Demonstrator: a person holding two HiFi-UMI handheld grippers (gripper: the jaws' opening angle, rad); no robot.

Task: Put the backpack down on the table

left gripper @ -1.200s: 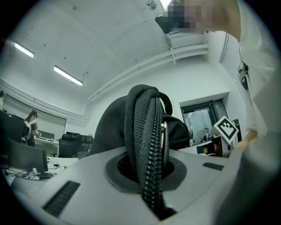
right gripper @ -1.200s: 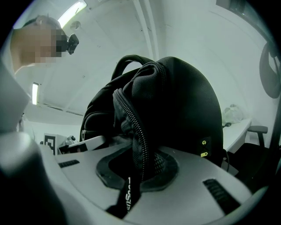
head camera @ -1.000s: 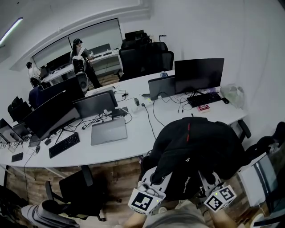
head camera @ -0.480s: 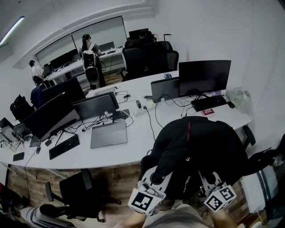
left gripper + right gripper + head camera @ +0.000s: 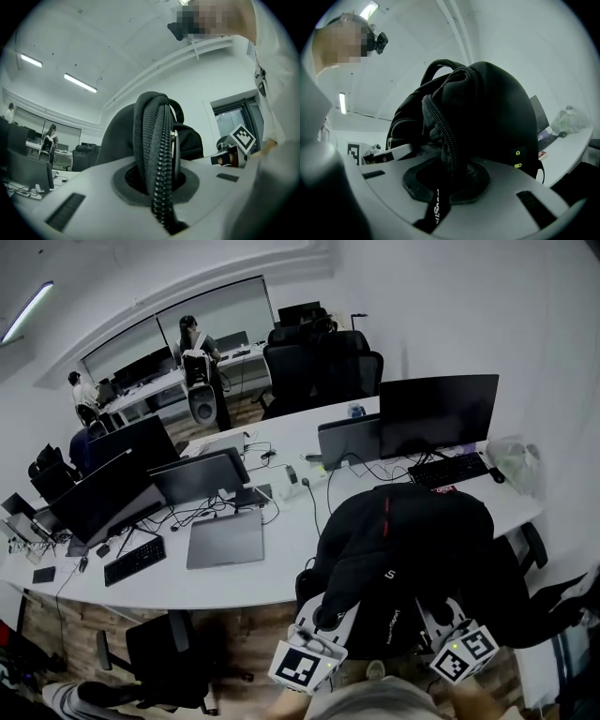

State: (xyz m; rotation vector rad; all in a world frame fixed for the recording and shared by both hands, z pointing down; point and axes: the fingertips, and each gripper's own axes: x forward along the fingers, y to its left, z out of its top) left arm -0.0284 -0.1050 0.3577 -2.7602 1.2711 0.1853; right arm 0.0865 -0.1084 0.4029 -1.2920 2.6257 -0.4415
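A black backpack [image 5: 403, 540] with a red stripe hangs in the air at the near edge of the long white table [image 5: 281, 563], toward its right end. My left gripper [image 5: 323, 618] is shut on a zippered fold of the backpack [image 5: 157, 154], which runs up between the jaws of the left gripper [image 5: 158, 185]. My right gripper [image 5: 436, 618] is shut on another zippered fold of the backpack [image 5: 487, 117], seen in the right gripper view with a strap hanging out below the right gripper [image 5: 447, 180]. The backpack's underside is hidden.
On the table lie a closed grey laptop [image 5: 225, 538], a keyboard [image 5: 134, 561], several monitors [image 5: 437, 414], cables, a second keyboard [image 5: 450, 470] and a plastic bag [image 5: 518, 462]. A black chair [image 5: 169, 652] stands at the near side. People [image 5: 197, 343] stand far back.
The backpack and both grippers have come closer to the table, and the pack now overlaps its near edge. Both grips are unchanged.
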